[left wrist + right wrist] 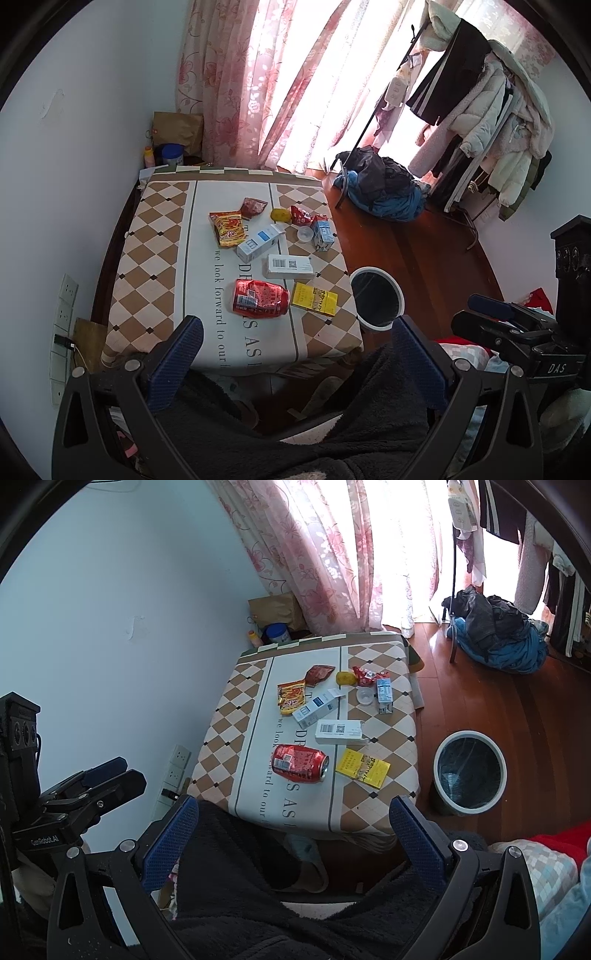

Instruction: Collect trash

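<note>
Trash lies on a small table with a checkered cloth (147,236) (229,731): a crushed red can (260,298) (300,763), a yellow packet (314,298) (362,768), two white boxes (290,266) (339,732), a red-yellow snack bag (227,228) (291,698), a small carton (322,232) (384,693), a clear cup (305,234) and wrappers. A round bin (376,297) (469,772) stands on the floor right of the table. My left gripper (295,343) and right gripper (293,819) are both open and empty, held back from the table's near edge.
A dark fleece garment (295,424) fills the foreground under both grippers. A clothes rack (491,122) and a pile of clothes (384,188) stand at the right on the wooden floor. Curtains hang behind. Wall sockets (64,314) sit at the left.
</note>
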The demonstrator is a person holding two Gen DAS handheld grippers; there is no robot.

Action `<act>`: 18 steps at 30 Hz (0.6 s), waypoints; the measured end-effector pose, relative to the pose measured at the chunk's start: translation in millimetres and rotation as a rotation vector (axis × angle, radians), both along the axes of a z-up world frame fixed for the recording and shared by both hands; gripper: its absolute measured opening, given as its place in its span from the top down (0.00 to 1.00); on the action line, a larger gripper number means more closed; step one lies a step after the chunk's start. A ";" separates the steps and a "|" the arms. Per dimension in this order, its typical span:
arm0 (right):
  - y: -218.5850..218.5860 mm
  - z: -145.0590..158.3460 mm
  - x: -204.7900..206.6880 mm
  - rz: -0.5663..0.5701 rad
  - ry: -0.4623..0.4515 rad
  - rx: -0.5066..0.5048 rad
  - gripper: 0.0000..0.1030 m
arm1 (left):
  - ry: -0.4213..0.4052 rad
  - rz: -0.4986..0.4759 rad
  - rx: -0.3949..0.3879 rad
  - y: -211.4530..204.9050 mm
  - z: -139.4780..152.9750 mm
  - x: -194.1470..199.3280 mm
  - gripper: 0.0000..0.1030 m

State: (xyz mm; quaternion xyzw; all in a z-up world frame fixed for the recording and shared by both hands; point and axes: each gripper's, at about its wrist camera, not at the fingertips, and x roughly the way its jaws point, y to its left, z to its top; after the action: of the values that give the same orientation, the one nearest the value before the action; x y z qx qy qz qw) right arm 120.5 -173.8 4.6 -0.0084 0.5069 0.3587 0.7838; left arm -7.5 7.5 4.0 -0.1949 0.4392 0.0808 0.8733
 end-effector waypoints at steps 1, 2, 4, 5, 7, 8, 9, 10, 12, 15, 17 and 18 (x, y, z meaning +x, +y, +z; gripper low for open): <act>0.8 -0.3 -0.1 0.002 -0.001 0.000 0.00 | -0.001 0.003 -0.001 0.6 -0.1 -0.9 0.00; 1.4 -0.4 0.1 0.003 -0.001 0.001 0.00 | -0.002 0.008 -0.005 2.1 0.4 -1.8 0.00; 2.5 -1.0 -0.1 0.007 0.000 0.003 0.00 | -0.003 0.013 -0.008 2.9 0.5 -2.9 0.00; 3.5 -1.3 -0.6 0.009 -0.001 0.003 0.00 | -0.003 0.012 -0.007 2.8 0.7 -2.5 0.00; 5.6 -2.0 -0.8 0.013 -0.002 0.003 0.00 | -0.003 0.015 -0.008 3.6 0.5 -2.9 0.00; 6.5 -2.2 -0.4 0.015 0.000 0.003 0.00 | -0.002 0.016 -0.010 4.3 0.4 -3.1 0.00; 7.8 -2.3 -0.3 0.015 -0.001 0.003 0.00 | -0.002 0.015 -0.011 4.3 0.1 -3.4 0.00; 9.0 -2.1 0.4 0.017 0.000 0.004 0.00 | -0.003 0.015 -0.009 4.0 -0.1 -3.7 0.00; 11.0 -2.5 0.2 0.020 0.001 0.005 0.00 | -0.004 0.017 -0.009 4.5 -0.4 -4.3 0.00; 12.0 -2.8 0.5 0.026 -0.001 0.005 0.00 | -0.003 0.015 -0.008 5.0 -0.6 -4.4 0.00; 12.2 -2.8 0.7 0.025 -0.001 0.006 0.00 | -0.003 0.015 -0.011 5.8 -0.7 -4.4 0.00; 12.5 -2.9 0.6 0.024 -0.001 0.006 0.00 | -0.003 0.015 -0.011 5.7 -0.7 -4.4 0.00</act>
State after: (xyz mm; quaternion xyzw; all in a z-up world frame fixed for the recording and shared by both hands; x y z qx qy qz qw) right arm 121.2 -161.3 1.8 -0.0125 0.5054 0.3695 0.7797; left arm -11.9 13.2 3.3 -0.2032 0.4366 0.0847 0.8723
